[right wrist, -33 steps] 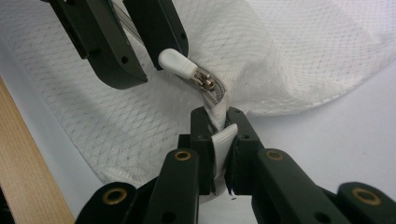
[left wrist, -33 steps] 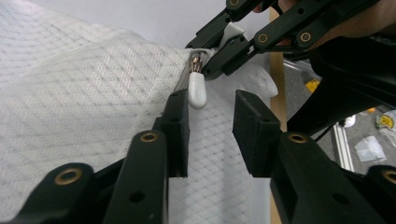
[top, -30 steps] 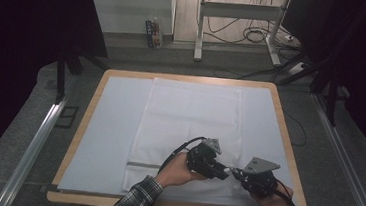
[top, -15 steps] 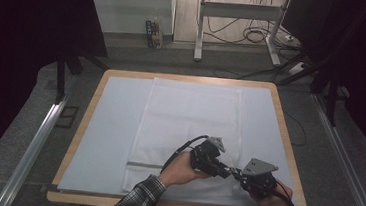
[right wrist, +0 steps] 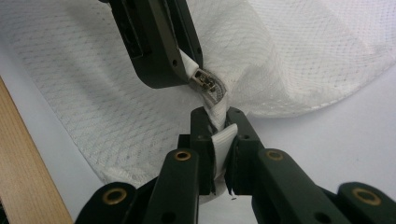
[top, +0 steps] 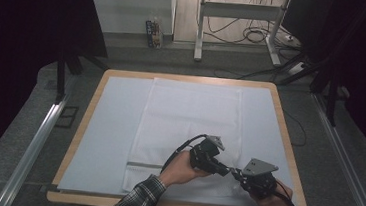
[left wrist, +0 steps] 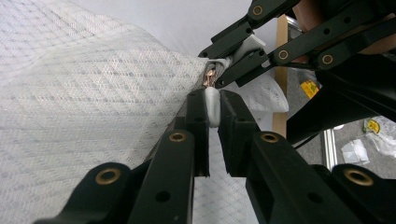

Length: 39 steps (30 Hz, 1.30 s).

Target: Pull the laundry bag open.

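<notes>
Pale sheeting covers the bench [top: 118, 127] under a mesh bag [top: 189, 118]. Its zip pull [right wrist: 208, 84] sits clamped in the left gripper [top: 226, 171], whose fingers have just closed; the right gripper [right wrist: 219, 140] pinches fabric beside it, bracing the zip.

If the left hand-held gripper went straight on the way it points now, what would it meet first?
Probably the right hand-held gripper, whose tips sit just beyond the left hand-held gripper at the corner of the white mesh bag; the exact gap is unclear.

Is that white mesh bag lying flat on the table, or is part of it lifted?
Mostly flat; the mesh bag is bunched up at its near right corner, where both tools pinch it by the zipper pull.
</notes>
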Motion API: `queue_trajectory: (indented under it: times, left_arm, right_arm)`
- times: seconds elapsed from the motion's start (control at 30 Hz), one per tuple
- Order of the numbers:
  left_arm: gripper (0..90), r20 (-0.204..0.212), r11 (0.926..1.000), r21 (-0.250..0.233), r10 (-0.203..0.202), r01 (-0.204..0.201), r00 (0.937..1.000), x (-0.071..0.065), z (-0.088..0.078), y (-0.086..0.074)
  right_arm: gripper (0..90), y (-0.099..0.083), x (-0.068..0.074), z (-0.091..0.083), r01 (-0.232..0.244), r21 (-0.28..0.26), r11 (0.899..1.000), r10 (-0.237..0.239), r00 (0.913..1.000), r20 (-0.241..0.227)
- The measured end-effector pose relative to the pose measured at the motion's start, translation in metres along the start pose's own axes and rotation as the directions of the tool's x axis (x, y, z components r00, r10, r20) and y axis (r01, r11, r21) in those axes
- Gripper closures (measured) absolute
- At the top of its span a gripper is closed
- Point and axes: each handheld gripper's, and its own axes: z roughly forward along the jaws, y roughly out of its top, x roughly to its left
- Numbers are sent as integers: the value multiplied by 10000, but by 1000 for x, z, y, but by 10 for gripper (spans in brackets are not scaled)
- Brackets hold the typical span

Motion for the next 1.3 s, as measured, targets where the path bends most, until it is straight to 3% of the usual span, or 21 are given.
queue_trajectory:
  times: [0.17, 0.33, 0.63, 0.9, 1.0, 1.07, 1.17, 1.3]
  left_arm:
    - [847, 146, 9997, 156, 161, -163, 9998, 0, 0, 0]
    - [867, 402, 9999, 144, 0, -6, 9992, 3, 2, -1]
    - [873, 281, 10000, 36, 79, -80, 9996, 2, 2, -4]
    - [872, 354, 9997, 98, 232, -236, 9991, 2, 1, -4]
    - [872, 456, 9997, 78, 226, -230, 9987, 2, 2, -4]
    - [871, 489, 9997, 117, 218, -224, 9986, 3, 2, -3]
    - [870, 481, 9999, 71, 143, -147, 9987, 4, 1, -3]
    - [871, 323, 9999, -35, 168, -167, 9993, 3, 1, -4]
  right_arm:
    - [820, 0, -1, 1, -40, 82, 10000, 40, 10000, -1]
    - [820, -1, -1, 1, -23, 142, 9999, 23, 10000, -2]
    - [810, -1, -1, 1, -62, 106, 9999, 63, 10000, -52]
    - [635, -1, -4, 4, 20, -81, 10000, -19, 10000, 69]
    - [609, 1, -5, 8, 371, -136, 9992, -371, 9993, -31]
    - [633, 2, -6, 10, 581, -130, 9982, -582, 9983, -84]
    - [784, 3, -4, 11, 716, -57, 9974, -717, 9970, -295]
    - [833, 4, -3, 11, 627, 122, 9980, -623, 9976, -308]
